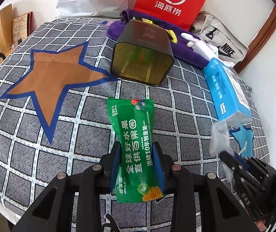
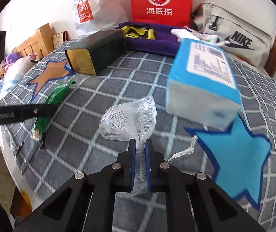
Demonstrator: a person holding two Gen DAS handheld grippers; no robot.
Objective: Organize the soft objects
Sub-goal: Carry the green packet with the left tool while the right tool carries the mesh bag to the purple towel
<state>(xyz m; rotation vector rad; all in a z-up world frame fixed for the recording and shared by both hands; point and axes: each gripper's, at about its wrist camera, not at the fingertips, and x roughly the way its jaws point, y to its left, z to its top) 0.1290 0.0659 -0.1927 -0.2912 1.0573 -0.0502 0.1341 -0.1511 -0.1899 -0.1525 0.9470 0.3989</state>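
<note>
Both my tongs grip soft things above the checked bed cover (image 1: pixel 41 164).

My left tongs (image 1: pixel 137 160) pinch the green wipes packet (image 1: pixel 133 135), which points toward the open dark tin (image 1: pixel 141 58). My right tongs (image 2: pixel 140 162) are clamped tight on the white mesh pouch (image 2: pixel 130 119), just beside the blue tissue pack (image 2: pixel 203 81).
</note>
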